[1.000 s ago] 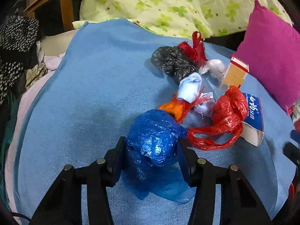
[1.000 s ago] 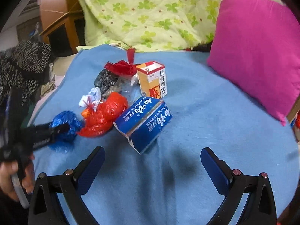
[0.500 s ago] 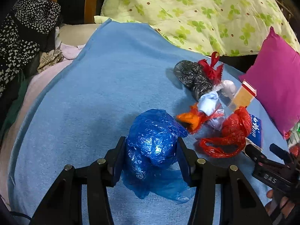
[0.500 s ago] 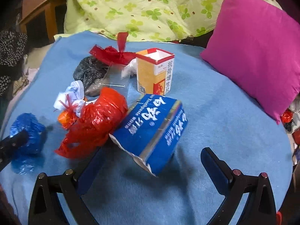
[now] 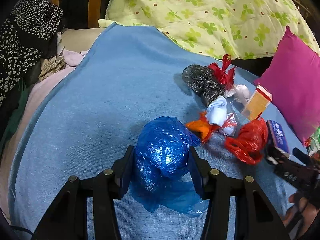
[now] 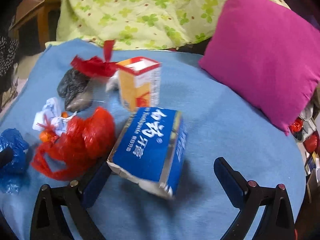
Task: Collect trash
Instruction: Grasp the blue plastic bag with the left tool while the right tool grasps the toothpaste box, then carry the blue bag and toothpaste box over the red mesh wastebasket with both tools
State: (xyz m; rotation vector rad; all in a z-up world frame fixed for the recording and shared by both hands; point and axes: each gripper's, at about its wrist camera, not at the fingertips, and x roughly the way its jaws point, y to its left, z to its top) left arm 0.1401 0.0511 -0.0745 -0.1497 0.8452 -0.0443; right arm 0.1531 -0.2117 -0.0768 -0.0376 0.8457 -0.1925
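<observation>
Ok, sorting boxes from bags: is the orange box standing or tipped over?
Standing. The orange box sits upright on the blanket, open top facing up.

Motion blur smears the blue box (image 6: 148,148), perhaps toothpaste.

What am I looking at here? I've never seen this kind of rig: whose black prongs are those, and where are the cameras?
No robot: a person holds a two-finger gripper in each hand, each with a fisheye camera looking along its fingers.

The left wrist view shows the left gripper shut on a crumpled blue bag. The right gripper shows at that picture's right edge.

In the right wrist view, the right gripper is open, its fingers on either side of a blue box without touching it.

All the trash lies on a blue blanket: a red bag, an orange box, a dark bag and small wrappers. A pink pillow lies to the right.
</observation>
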